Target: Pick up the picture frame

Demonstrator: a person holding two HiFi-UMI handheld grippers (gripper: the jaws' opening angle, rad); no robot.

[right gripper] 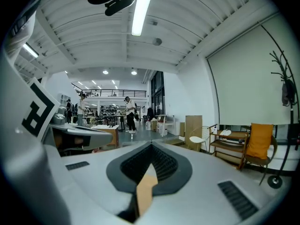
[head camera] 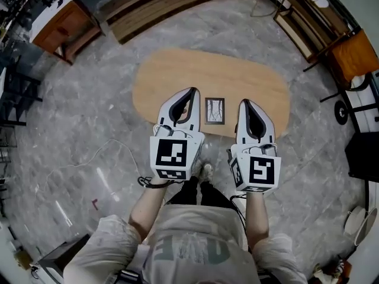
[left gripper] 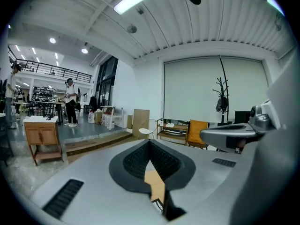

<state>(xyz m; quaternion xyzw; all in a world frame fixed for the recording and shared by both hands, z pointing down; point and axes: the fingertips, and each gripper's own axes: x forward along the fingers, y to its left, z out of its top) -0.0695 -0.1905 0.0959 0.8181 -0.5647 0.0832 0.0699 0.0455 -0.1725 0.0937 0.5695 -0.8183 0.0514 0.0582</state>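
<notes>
A small dark picture frame (head camera: 215,111) lies flat near the front edge of the oval wooden table (head camera: 177,70). My left gripper (head camera: 193,90) hovers just left of the frame, jaws shut and empty. To the frame's right, my right gripper (head camera: 243,102) also has its jaws closed on nothing. Both point away from me over the table, and neither touches the frame. In the left gripper view the left gripper (left gripper: 150,141) shows only a sliver of tabletop (left gripper: 156,184) below its closed tips. The right gripper (right gripper: 151,145) shows the same strip of table (right gripper: 145,191).
A wooden cabinet (head camera: 62,25) stands at the far left and a low wooden platform (head camera: 160,5) behind the table. Shelving (head camera: 308,16) and an orange chair (head camera: 355,55) are at the far right. A white cable (head camera: 89,164) runs over the marble floor. People stand far off.
</notes>
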